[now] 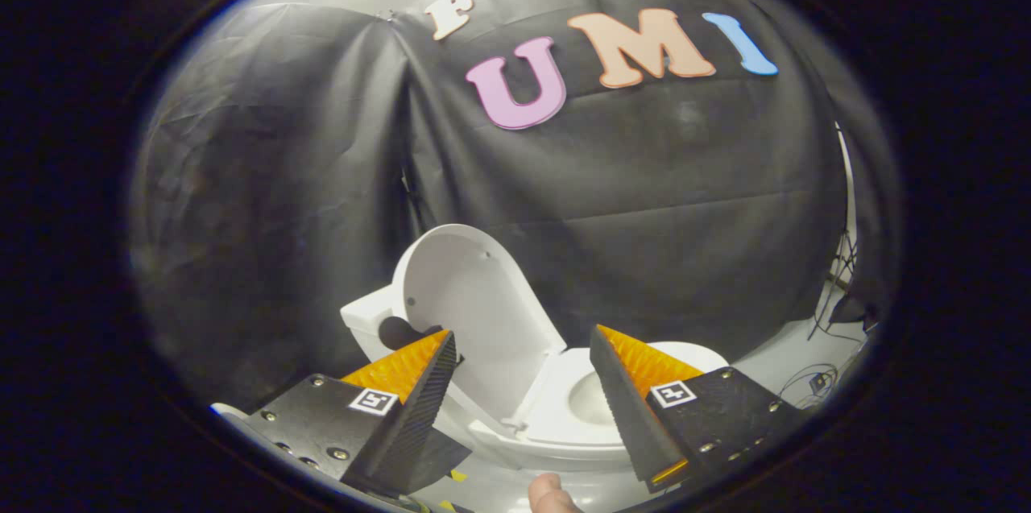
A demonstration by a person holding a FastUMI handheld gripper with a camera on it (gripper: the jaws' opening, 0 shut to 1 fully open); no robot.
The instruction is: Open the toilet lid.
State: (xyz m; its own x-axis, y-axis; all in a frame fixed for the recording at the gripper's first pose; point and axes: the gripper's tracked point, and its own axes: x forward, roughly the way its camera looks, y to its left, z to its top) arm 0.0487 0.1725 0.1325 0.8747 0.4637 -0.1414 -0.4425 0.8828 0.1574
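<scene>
Lid (475, 304) is already tipped up behind the toilet bowl (580, 408), so the job looks pretty much done; gripper (523, 368) is spread wide, nothing pinched.

Black cloth (644, 199) hangs creased across the back as the booth wall, a vertical fold at about eleven o'clock. Pale floor (793, 356) shows at four o'clock, with thin dark cables (838, 263) trailing down onto it, a small dark box (819, 381) nearby, and yellow tape bits (456, 476) at six o'clock
</scene>
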